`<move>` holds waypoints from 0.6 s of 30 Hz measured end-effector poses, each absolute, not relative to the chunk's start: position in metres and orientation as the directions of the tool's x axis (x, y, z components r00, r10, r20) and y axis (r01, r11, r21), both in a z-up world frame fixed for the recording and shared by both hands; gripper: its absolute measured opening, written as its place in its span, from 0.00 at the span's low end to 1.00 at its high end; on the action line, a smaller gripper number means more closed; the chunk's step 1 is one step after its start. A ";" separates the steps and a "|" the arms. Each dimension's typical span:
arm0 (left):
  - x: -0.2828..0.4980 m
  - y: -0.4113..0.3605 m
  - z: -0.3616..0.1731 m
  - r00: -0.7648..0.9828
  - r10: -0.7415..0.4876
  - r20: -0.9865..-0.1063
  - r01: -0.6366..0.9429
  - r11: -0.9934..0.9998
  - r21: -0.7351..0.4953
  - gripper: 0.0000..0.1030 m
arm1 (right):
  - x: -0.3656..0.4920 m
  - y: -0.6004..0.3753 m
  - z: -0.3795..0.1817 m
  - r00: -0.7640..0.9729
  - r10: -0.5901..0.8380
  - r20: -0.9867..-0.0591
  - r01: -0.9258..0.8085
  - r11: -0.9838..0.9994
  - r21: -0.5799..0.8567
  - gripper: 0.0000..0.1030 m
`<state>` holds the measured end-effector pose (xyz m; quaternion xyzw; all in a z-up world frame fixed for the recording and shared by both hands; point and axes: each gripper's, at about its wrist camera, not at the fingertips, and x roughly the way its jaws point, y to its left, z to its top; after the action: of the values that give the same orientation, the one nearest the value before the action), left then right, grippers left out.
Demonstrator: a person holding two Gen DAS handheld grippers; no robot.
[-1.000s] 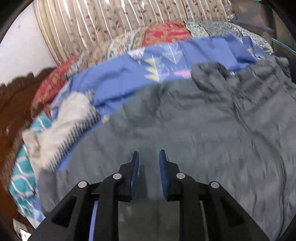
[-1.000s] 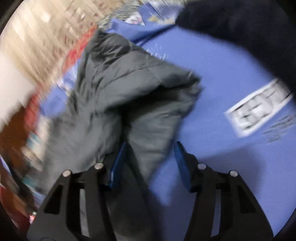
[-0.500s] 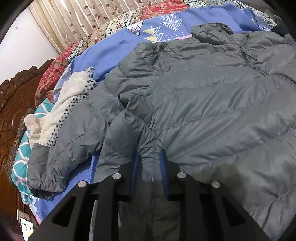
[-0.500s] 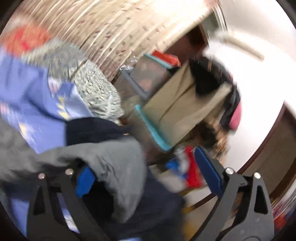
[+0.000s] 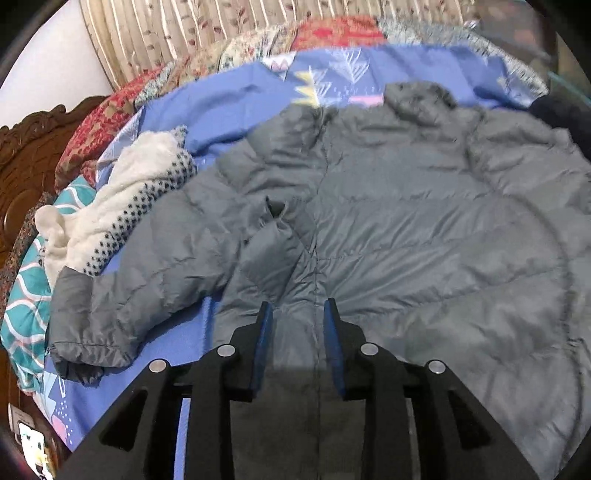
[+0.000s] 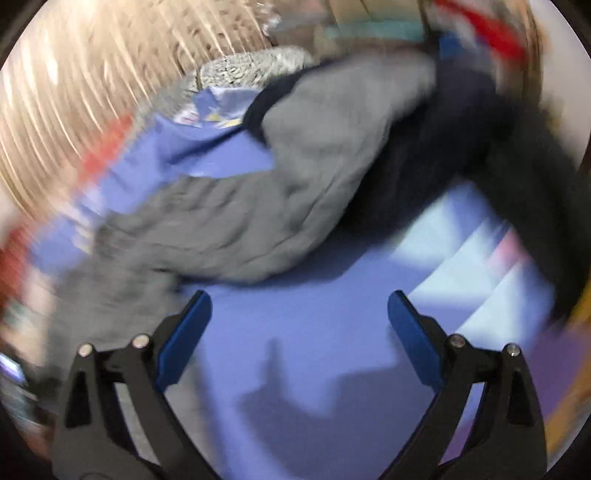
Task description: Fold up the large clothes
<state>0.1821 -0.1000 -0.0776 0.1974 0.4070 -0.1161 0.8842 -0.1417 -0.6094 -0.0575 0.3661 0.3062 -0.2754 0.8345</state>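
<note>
A large grey puffer jacket [image 5: 406, 229] lies spread on a bed with a blue patterned cover [image 5: 229, 107]. Its left sleeve [image 5: 122, 295] stretches toward the bed's left edge. My left gripper [image 5: 297, 317] hovers over the jacket's lower hem with its jaws a little apart, and I see no fabric pinched between them. In the blurred right wrist view the jacket's other sleeve [image 6: 303, 177] lies on the cover, ahead of my right gripper [image 6: 299, 314], which is wide open and empty above bare blue cover [image 6: 314, 332].
A white garment with dark dots [image 5: 122, 206] lies by the jacket's left sleeve. A dark navy garment [image 6: 461, 155] lies beside the right sleeve. A carved wooden headboard [image 5: 26, 155] stands at the left. Striped curtains [image 5: 207, 26] hang behind the bed.
The right gripper let go of the jacket sleeve, swung around and now faces the bed with its jaws wide open. The left gripper's jaws have opened slightly over the hem.
</note>
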 end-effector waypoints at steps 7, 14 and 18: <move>0.152 -0.095 -0.051 0.605 -0.165 -0.779 0.434 0.889 0.149 0.53 | -0.145 -0.657 -0.045 0.707 -0.368 -0.604 0.702 0.469 0.536 0.88; 0.139 -0.097 -0.045 0.570 -0.203 -0.796 0.452 0.886 0.098 0.55 | -0.112 -0.705 -0.017 0.691 -0.416 -0.592 0.721 0.457 0.521 0.72; 0.140 -0.096 -0.043 0.569 -0.197 -0.798 0.445 0.890 0.098 0.55 | -0.099 -0.734 -0.020 0.655 -0.393 -0.645 0.751 0.433 0.499 0.57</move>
<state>0.1404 -0.0959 -0.0431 0.1458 0.4261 -0.1837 0.8738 -0.0995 -0.7338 -0.0203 0.4009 0.2230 -0.3504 0.8166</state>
